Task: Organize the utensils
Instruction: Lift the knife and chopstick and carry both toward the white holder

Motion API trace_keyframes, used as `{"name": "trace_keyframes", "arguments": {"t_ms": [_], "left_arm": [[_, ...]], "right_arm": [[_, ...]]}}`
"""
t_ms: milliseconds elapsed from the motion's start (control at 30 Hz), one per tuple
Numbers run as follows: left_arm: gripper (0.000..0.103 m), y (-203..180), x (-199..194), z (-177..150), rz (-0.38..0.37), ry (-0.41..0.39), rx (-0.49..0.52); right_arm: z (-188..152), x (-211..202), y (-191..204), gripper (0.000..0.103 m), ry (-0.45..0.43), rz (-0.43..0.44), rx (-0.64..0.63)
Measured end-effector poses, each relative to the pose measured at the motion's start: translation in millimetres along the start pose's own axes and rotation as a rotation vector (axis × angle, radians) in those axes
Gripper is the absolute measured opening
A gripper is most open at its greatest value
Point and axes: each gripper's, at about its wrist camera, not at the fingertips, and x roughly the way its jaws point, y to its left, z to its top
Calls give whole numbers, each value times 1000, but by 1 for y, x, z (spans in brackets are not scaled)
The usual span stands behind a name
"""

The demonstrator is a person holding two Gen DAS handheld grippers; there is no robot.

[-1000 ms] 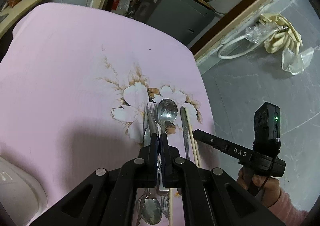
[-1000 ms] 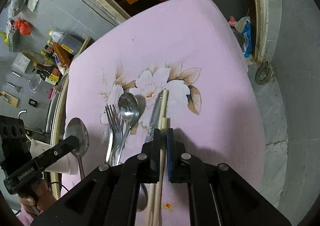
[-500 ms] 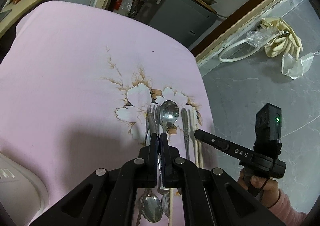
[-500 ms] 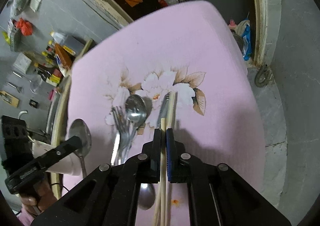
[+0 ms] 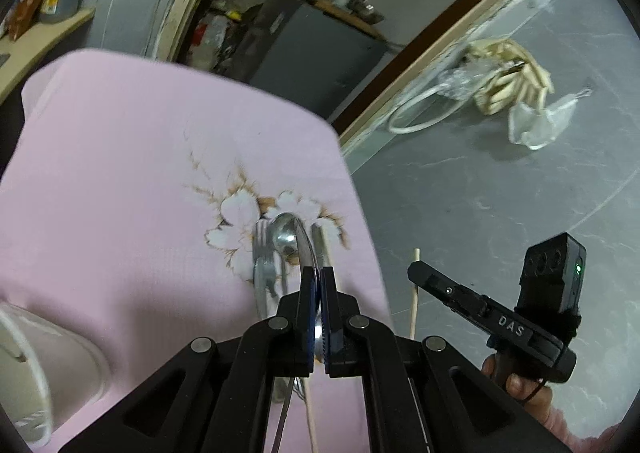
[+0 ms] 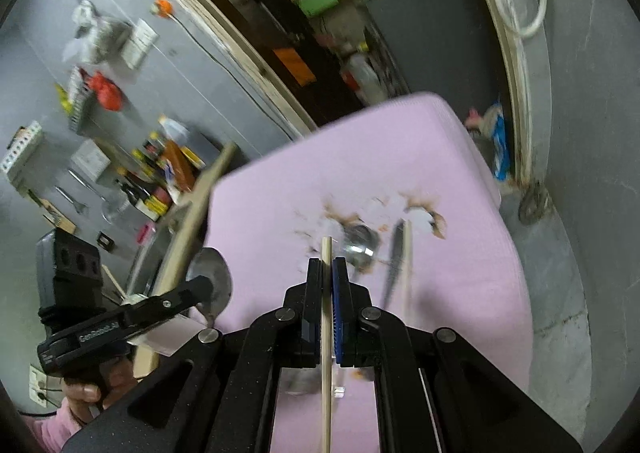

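My left gripper is shut on a metal spoon, seen edge-on above the pink flowered cloth; its bowl shows in the right wrist view. My right gripper is shut on one wooden chopstick, lifted off the cloth; it also shows in the left wrist view. On the cloth lie a fork, a second spoon, a metal knife and the other chopstick, side by side on the flower print.
A white holder stands at the cloth's near left. The cloth's right edge drops to grey floor with a white hose and rags. A wooden shelf with bottles is at the left.
Both grippers have risen and tilted back from the cloth. The left has lifted its spoon, the right has lifted one chopstick out of the row. The other chopstick stays on the cloth.
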Motion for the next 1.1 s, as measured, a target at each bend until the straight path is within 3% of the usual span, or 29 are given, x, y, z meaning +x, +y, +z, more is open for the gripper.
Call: {"name": "trace_keyframes", "arguments": {"t_ms": [333, 667, 867, 1100], "left_arm": [[3, 3, -90, 23, -71, -155, 49], [3, 71, -188, 48, -14, -383, 13], [3, 124, -227, 53, 45, -510, -39], [3, 164, -233, 54, 109, -571, -73]], "right_arm": [[7, -50, 99, 5, -262, 88, -50], [3, -46, 212, 5, -476, 140, -167], [-5, -31, 252, 5, -545, 117, -203], [-10, 8, 268, 5, -541, 34, -229]]}}
